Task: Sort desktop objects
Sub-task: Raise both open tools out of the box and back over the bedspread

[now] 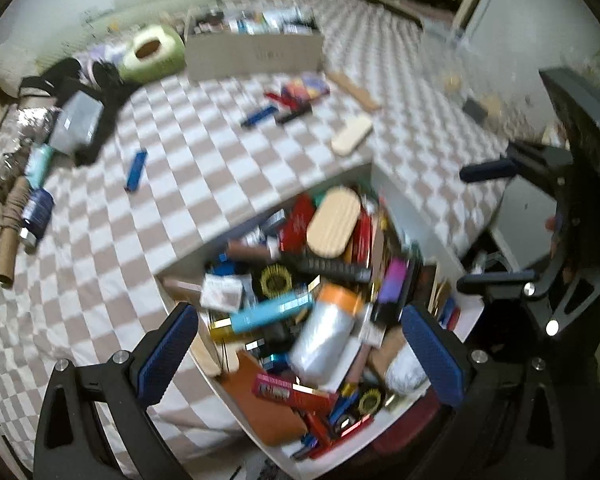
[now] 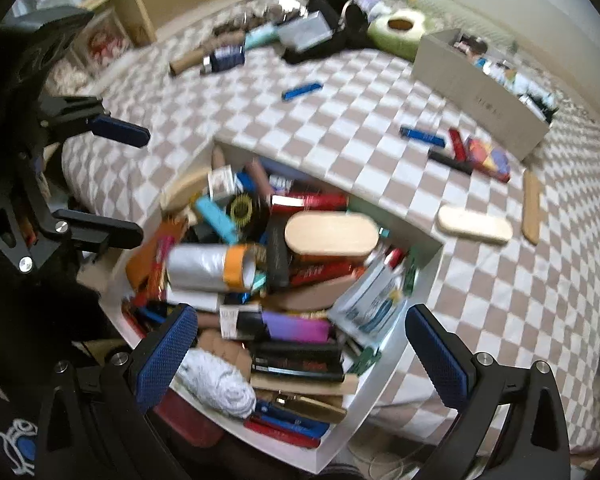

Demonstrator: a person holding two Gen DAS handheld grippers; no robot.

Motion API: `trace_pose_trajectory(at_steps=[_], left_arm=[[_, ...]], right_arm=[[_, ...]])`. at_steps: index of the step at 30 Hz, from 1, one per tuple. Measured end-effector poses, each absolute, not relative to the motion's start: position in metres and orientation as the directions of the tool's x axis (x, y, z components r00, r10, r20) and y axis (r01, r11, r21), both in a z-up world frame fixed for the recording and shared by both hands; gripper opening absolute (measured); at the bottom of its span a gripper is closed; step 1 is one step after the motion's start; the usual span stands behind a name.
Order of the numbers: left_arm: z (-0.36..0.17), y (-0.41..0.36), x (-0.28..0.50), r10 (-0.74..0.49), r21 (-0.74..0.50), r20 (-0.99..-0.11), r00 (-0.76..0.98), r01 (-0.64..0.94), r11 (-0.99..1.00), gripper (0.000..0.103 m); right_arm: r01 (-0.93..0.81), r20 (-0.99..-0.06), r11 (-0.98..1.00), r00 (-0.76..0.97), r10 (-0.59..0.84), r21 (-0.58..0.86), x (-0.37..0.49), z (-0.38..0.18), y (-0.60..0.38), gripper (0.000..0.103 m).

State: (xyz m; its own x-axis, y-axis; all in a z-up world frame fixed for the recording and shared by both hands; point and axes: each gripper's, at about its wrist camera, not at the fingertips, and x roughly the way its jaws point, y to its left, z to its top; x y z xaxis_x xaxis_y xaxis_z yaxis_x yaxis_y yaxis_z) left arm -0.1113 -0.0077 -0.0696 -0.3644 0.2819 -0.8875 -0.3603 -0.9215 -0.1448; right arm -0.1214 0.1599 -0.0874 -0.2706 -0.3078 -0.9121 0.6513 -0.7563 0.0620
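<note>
A white bin (image 1: 256, 430) (image 2: 384, 384) at the near edge of the checkered surface is heaped with several small items: a silver roll with an orange end (image 1: 326, 332) (image 2: 208, 266), a wooden oval lid (image 1: 334, 222) (image 2: 332, 234), a teal tube (image 1: 272, 312), a purple box (image 2: 296, 328) and red boxes. My left gripper (image 1: 300, 354) is open and empty above the bin. My right gripper (image 2: 302, 358) is open and empty above the bin too. Each gripper shows in the other's view, the right one (image 1: 496, 224) and the left one (image 2: 120, 184), both open.
On the checkered cloth lie blue bars (image 1: 137, 170) (image 2: 302, 90), a small pile of red, black and blue bars (image 1: 296, 98) (image 2: 468, 152), a wooden oval (image 1: 352, 135) (image 2: 474, 225) and a wooden stick (image 2: 531, 208). A grey cardboard box (image 1: 254, 54) (image 2: 476, 96) and a green tape roll (image 1: 150, 52) (image 2: 398, 30) stand at the back.
</note>
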Motion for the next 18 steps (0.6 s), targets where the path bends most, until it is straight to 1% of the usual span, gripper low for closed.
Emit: trace_pose_trajectory(at_steps=[9, 14, 18], left_arm=[[-0.041, -0.017, -0.123, 0.282, -0.155, -0.813, -0.51, -0.277, -0.948, 0.103], [-0.029, -0.018, -0.134, 0.255, -0.124, -0.778, -0.574, -0.258, -0.958, 0.103], [-0.019, -0.021, -0.137, 0.243, -0.102, -0.742, -0.625, -0.254, -0.962, 0.103]], right_arm=[[0.589, -0.821, -0.805, -0.426, -0.381, 0.068, -0.133, -0.04, 0.172, 0.103], [0.554, -0.754, -0.83, -0.514, -0.409, 0.073, -0.138, -0.015, 0.178, 0.103], [0.534, -0.709, -0.844, -0.578, -0.404, 0.046, -0.145, -0.004, 0.18, 0.103]])
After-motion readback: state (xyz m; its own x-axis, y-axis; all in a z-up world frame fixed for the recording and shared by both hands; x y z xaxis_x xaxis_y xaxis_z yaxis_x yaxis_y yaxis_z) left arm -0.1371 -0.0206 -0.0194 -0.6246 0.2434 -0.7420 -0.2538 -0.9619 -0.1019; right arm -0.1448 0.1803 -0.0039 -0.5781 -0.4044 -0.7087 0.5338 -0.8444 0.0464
